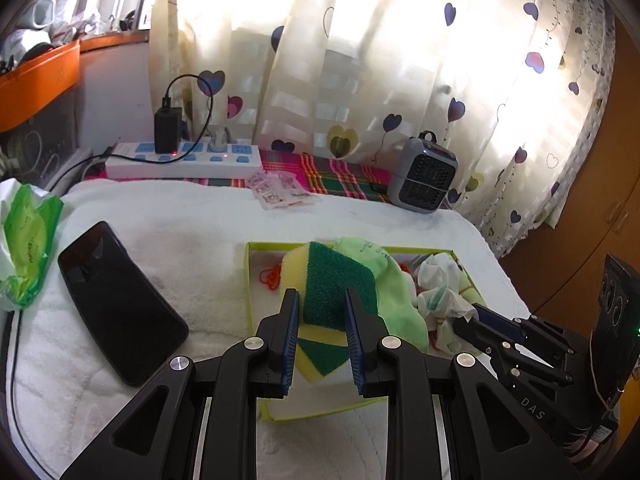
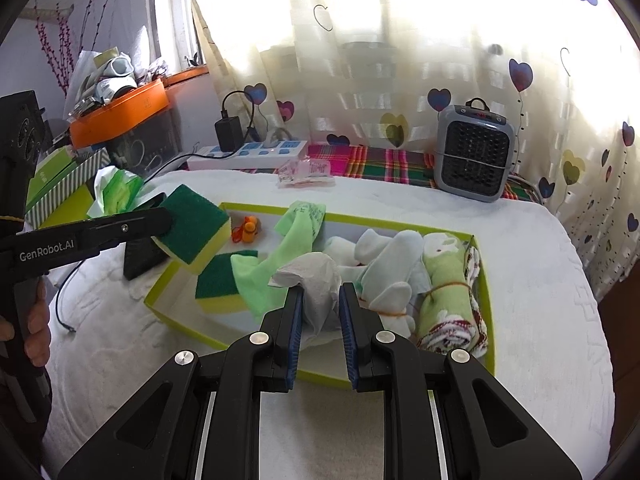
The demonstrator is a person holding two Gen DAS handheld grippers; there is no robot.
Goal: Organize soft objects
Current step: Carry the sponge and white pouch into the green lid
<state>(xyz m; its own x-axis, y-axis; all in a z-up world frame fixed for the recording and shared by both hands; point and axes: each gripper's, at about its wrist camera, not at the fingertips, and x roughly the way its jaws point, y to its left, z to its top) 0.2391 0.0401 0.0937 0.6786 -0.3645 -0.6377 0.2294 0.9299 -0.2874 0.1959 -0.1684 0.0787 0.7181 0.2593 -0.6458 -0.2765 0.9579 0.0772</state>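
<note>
Sponges number 2: left tongs grasp 1 sponge above the box; the second sponge lies inside at 9 o'clock. Right tongs clench 1 white tissue.

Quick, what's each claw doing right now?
Left gripper: closed on a sponge.
Right gripper: closed on a crumpled white tissue.

The left tool tilts downward, its blue pads clamped on a sponge. The right tool tilts down likewise, jaws pinching a white tissue. Fingers wrap the left handle
</note>
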